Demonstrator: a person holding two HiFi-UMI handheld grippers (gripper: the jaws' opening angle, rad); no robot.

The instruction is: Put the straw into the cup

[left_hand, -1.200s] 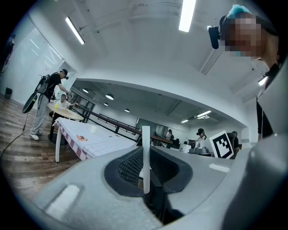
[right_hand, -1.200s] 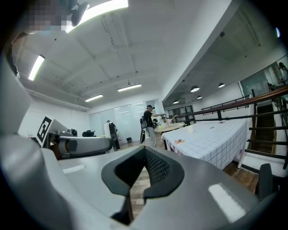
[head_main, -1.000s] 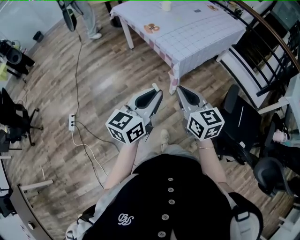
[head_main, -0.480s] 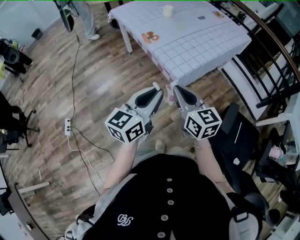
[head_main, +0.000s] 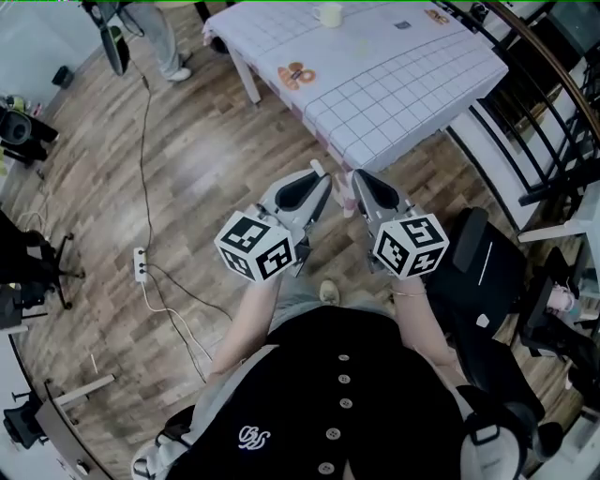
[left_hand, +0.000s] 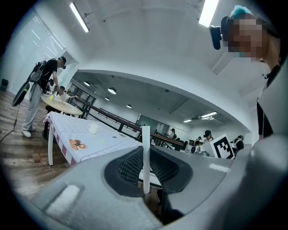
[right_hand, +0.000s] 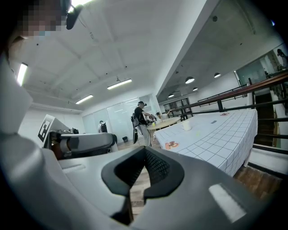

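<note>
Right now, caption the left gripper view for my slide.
Left gripper holds a white straw upright, cup standing on the checked table ahead.

Floor (head_main: 187, 169): wood planks in brown and grey, with a pale glare patch.
Counter (head_main: 394, 84): covered by a white cloth with a dark grid, hanging over the near edge.
Printed patch (head_main: 298, 72): orange and brown, on the cloth near the counter's left corner.
Small dark card (head_main: 401, 25): lies flat on the cloth, toward the far side.
Power strip (head_main: 140, 264): white, on the floor at left, joined to a white cable (head_main: 178, 314).
Black cable (head_main: 147, 150): runs along the floor toward the power strip.
Office chair (head_main: 483, 272): black, right of the counter.
Railing (head_main: 553, 103): dark bars along the right side.
Standing person (left_hand: 38, 96): bends over a round table (left_hand: 60, 104) beyond the counter.
Ceiling lights (left_hand: 79, 17): long bright strips.
</note>
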